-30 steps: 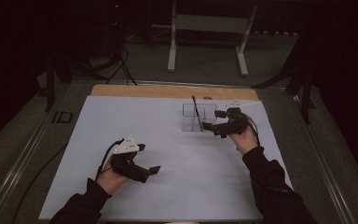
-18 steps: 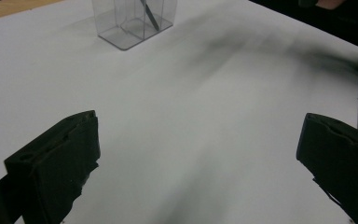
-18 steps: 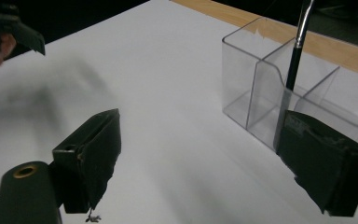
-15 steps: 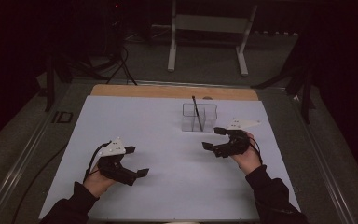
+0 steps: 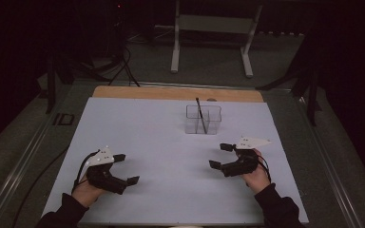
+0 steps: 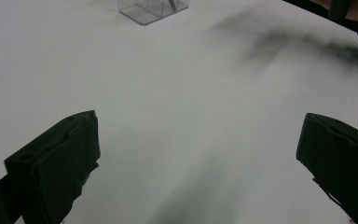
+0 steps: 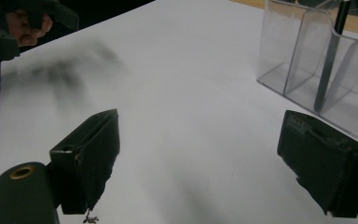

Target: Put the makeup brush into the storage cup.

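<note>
While both hover, left gripper and right gripper seemingly gape wide, empty.

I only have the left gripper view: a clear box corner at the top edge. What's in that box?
Observer: A black pen stands in the clear organizer, leaning against its divider.
Operator: Is the right hand holding anything?
Observer: No. The right tongs are open and empty, hovering over the white sheet in front of the organizer.
Operator: What lies beyond the sheet?
Observer: A strip of bare wooden tabletop along the far edge.
</note>
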Demonstrator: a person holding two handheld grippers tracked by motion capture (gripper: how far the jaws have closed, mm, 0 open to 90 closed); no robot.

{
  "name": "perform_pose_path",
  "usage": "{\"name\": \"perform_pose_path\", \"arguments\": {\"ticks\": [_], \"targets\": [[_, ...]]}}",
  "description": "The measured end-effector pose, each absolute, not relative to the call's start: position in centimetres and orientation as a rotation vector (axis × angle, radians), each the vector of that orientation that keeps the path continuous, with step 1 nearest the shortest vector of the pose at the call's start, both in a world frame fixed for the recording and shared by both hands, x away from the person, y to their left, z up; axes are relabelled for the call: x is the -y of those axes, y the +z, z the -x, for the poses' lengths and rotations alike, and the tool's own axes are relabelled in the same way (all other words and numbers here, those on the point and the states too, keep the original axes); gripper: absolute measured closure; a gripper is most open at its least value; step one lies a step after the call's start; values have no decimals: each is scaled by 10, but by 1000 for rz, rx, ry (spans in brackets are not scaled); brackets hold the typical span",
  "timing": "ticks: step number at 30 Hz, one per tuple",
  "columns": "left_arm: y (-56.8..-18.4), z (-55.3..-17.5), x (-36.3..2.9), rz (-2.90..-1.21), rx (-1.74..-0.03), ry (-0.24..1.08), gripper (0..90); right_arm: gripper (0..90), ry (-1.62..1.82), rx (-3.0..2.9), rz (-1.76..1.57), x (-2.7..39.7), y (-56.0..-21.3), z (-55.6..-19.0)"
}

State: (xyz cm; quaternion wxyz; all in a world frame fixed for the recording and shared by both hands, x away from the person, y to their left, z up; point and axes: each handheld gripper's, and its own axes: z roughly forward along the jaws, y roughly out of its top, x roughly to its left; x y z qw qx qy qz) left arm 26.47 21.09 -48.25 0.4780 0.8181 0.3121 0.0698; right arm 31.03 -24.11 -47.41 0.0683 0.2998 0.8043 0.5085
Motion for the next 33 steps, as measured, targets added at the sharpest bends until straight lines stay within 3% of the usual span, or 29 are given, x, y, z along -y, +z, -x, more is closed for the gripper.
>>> {"name": "perform_pose_path", "arguments": {"ticks": [8,33], "targets": [[-497,-261,-230,-1974,-773,125,9,128,1495,-2440,-901,261,-483,-295],[-513,-241,-263,-1988,-785,155,9,133,1517,-2438,-920,296,-505,-253]]}}
